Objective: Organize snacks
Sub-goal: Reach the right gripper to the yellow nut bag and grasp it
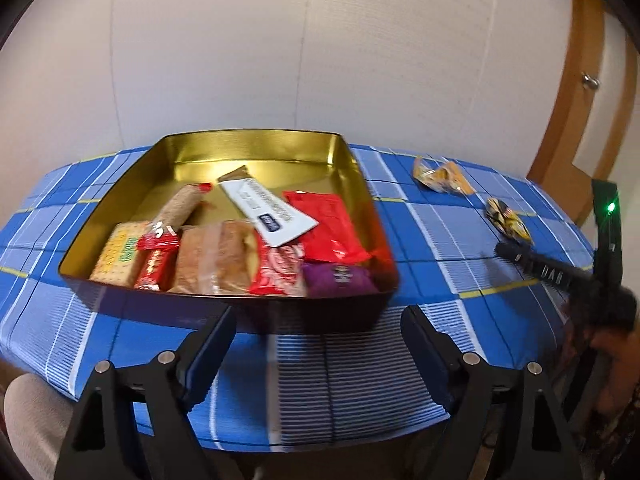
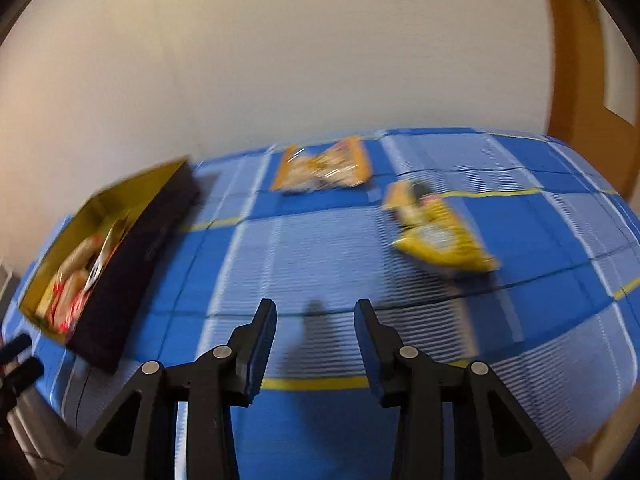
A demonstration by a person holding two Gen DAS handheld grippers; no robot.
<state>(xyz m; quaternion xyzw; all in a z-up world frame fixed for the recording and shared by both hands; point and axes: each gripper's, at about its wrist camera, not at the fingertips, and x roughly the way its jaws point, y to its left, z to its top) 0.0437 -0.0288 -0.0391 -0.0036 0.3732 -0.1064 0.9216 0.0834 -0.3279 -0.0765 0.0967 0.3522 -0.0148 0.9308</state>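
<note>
The gold-lined tin (image 1: pixel 240 148) sits on the blue plaid tablecloth (image 1: pixel 420 240), with packets heaped at its near end. The left gripper (image 1: pixel 318 320) hovers level just before the tin's near wall, its jaws spread wide and holding nothing. Right of the tin, well apart from it, lie an orange packet (image 2: pixel 322 166) and, farther right, a yellow packet (image 2: pixel 436 238). The right gripper (image 2: pixel 316 320) hangs over bare cloth right of the tin, jaws parted and empty, pointing toward the two packets

A blue plaid tablecloth (image 1: pixel 420 240) spreads across the centre. At 12 o'clock stands a pale wall (image 1: pixel 280 48). At 2 o'clock, a wooden door frame (image 1: pixel 576 92) (orange-brown).
</note>
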